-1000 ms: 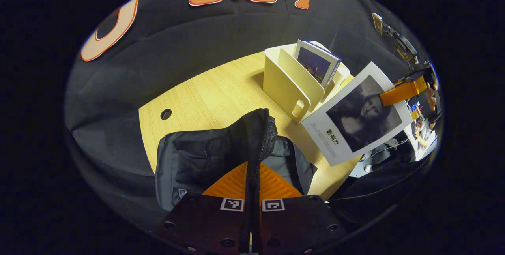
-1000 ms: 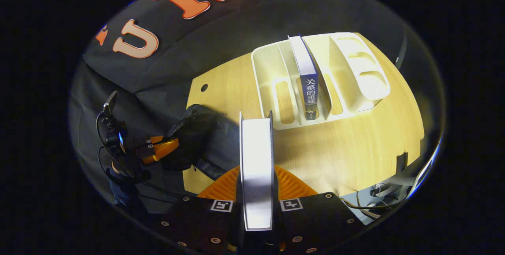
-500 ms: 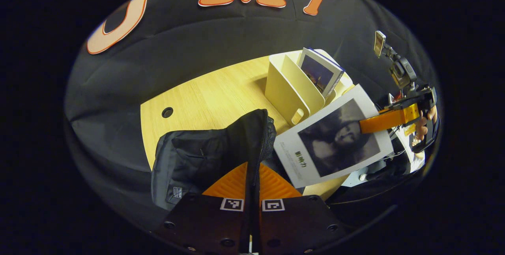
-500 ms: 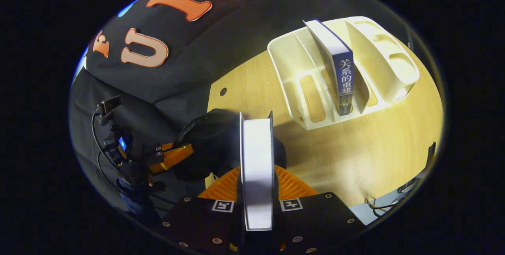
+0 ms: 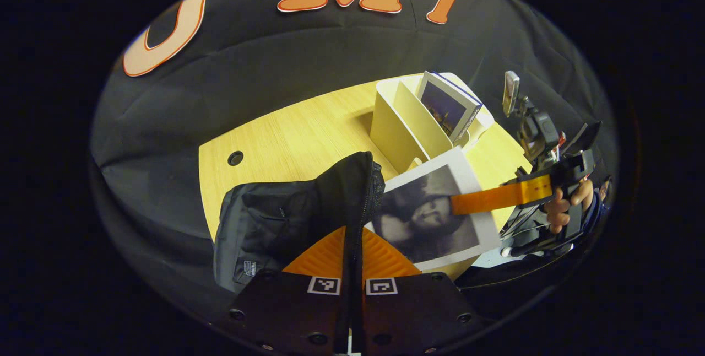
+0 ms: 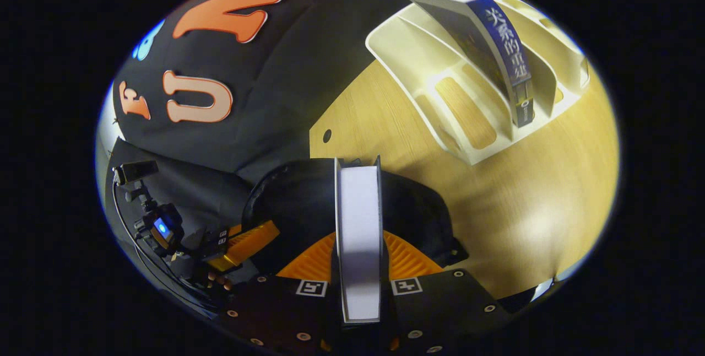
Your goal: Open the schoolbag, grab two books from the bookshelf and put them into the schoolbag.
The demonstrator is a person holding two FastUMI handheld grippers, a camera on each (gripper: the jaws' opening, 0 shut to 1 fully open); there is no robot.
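My left tongs pinch the schoolbag flap at the counter edge; my right tongs clamp a book over its mouth. The bookshelf holds a second book.

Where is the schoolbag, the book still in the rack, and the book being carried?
schoolbag [image 5: 286, 218], left gripper view, front panel
book in the rack [image 6: 498, 31], right gripper view, spine
carried book [image 5: 427, 215], left gripper view, cover picture

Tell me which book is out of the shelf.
The white-edged book clamped in the right gripper, over the bag. The blue-spined book stands in the shelf.
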